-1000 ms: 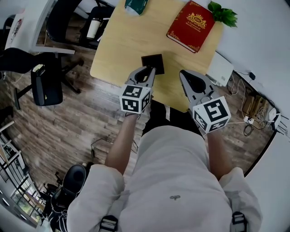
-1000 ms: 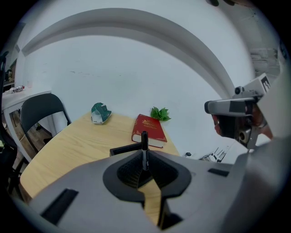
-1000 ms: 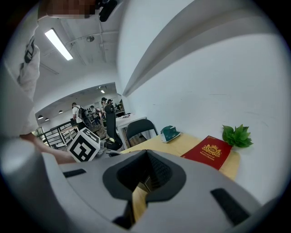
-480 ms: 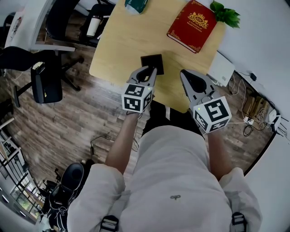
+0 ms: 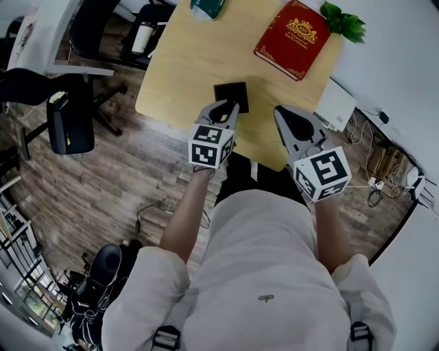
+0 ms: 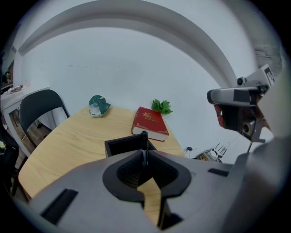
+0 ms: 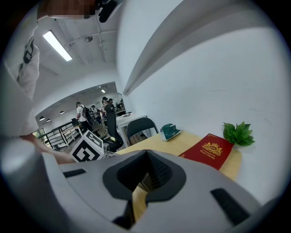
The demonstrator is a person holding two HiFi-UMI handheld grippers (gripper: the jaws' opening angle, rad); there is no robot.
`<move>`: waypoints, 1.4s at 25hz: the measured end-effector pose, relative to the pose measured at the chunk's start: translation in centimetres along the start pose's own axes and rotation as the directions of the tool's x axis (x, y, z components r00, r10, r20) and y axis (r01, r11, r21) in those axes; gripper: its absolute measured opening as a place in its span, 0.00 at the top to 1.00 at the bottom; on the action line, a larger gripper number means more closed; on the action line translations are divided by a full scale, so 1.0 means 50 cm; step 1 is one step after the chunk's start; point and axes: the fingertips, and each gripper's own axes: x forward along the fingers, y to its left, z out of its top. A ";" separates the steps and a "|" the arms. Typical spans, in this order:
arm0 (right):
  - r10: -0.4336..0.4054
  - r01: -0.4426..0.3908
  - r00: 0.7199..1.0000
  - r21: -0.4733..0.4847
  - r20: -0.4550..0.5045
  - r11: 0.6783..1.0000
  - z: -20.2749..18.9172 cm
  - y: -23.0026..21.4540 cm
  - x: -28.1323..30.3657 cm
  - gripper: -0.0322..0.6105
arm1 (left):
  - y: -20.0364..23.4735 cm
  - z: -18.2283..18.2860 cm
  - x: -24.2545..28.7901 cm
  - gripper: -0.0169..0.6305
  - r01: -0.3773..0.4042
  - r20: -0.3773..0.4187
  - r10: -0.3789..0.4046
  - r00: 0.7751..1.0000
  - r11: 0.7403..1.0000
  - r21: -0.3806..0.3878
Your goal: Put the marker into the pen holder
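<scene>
The black square pen holder point(image 5: 231, 94) stands on the round wooden table point(image 5: 185, 62), near its front edge. My left gripper point(image 5: 223, 110) sits just in front of the holder, shut on a thin black marker point(image 6: 144, 144). The marker stands upright between the jaws, its tip rising in front of the holder point(image 6: 122, 144) in the left gripper view. To the right, my right gripper point(image 5: 291, 122) hovers over the table's front edge. It is shut with nothing in it, its jaws point(image 7: 144, 175) pointing across the table.
A red book point(image 5: 292, 39) lies at the table's far right with a green plant point(image 5: 341, 20) behind it. A teal object point(image 5: 206, 7) is at the far edge. Black chairs point(image 5: 68, 123) stand on the wood floor to the left. A white box point(image 5: 333, 106) and cables sit to the right.
My left gripper, still holding the marker, has drifted slightly right and toward the pen holder. The right gripper has barely moved.
</scene>
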 end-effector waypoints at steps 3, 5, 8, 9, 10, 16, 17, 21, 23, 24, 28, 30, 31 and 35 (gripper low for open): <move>-0.002 0.002 1.000 0.000 0.000 1.000 0.000 -0.001 -0.002 0.95 | -0.001 -0.003 0.002 0.92 -0.006 -0.010 0.006 1.000 1.000 0.007; -0.002 0.002 1.000 0.001 0.000 1.000 0.001 0.001 0.000 0.95 | 0.000 -0.005 0.004 0.92 -0.009 -0.017 0.009 1.000 1.000 0.009; -0.003 0.003 1.000 0.002 -0.002 1.000 0.001 0.002 0.002 0.95 | 0.002 -0.009 0.006 0.92 -0.010 -0.021 0.010 1.000 1.000 0.006; -0.004 0.004 1.000 0.002 -0.002 1.000 0.000 0.001 0.002 0.95 | 0.002 -0.010 0.007 0.92 -0.010 -0.022 0.010 1.000 1.000 0.005; -0.004 0.004 1.000 0.002 -0.002 1.000 0.000 0.001 0.001 0.95 | 0.002 -0.010 0.008 0.92 -0.011 -0.022 0.011 1.000 1.000 0.006; -0.010 0.010 1.000 0.001 -0.005 1.000 -0.001 0.004 -0.001 0.95 | 0.002 -0.013 0.008 0.92 -0.011 -0.027 0.011 1.000 1.000 0.017; -0.010 0.010 1.000 0.001 -0.004 1.000 -0.001 0.004 0.000 0.95 | 0.003 -0.014 0.008 0.92 -0.010 -0.026 0.010 1.000 1.000 0.014; -0.010 0.010 1.000 0.003 -0.005 1.000 -0.002 0.005 0.002 0.95 | 0.002 -0.014 0.010 0.92 -0.007 -0.028 0.008 1.000 1.000 0.018; -0.011 0.011 1.000 0.002 -0.004 1.000 -0.002 0.006 0.001 0.95 | 0.000 -0.014 0.011 0.92 -0.004 -0.028 0.005 1.000 1.000 0.022; -0.012 0.012 1.000 0.002 -0.004 1.000 -0.002 0.006 0.001 0.95 | -0.001 -0.015 0.010 0.91 -0.002 -0.028 0.003 1.000 1.000 0.023; -0.012 0.012 1.000 0.001 -0.004 1.000 0.001 0.009 0.003 0.95 | -0.002 -0.014 0.009 0.91 0.005 -0.029 -0.004 1.000 1.000 0.026; -0.012 0.012 1.000 0.000 -0.004 1.000 0.002 0.010 0.004 0.95 | -0.002 -0.014 0.009 0.91 0.007 -0.030 -0.007 1.000 1.000 0.028; -0.012 0.012 1.000 0.000 -0.004 1.000 0.002 0.011 0.004 0.95 | -0.002 -0.015 0.009 0.91 0.008 -0.031 -0.007 1.000 1.000 0.029; -0.014 0.014 1.000 0.001 -0.004 1.000 0.002 0.010 0.003 0.95 | -0.003 -0.014 0.009 0.91 0.009 -0.030 -0.008 1.000 0.999 0.031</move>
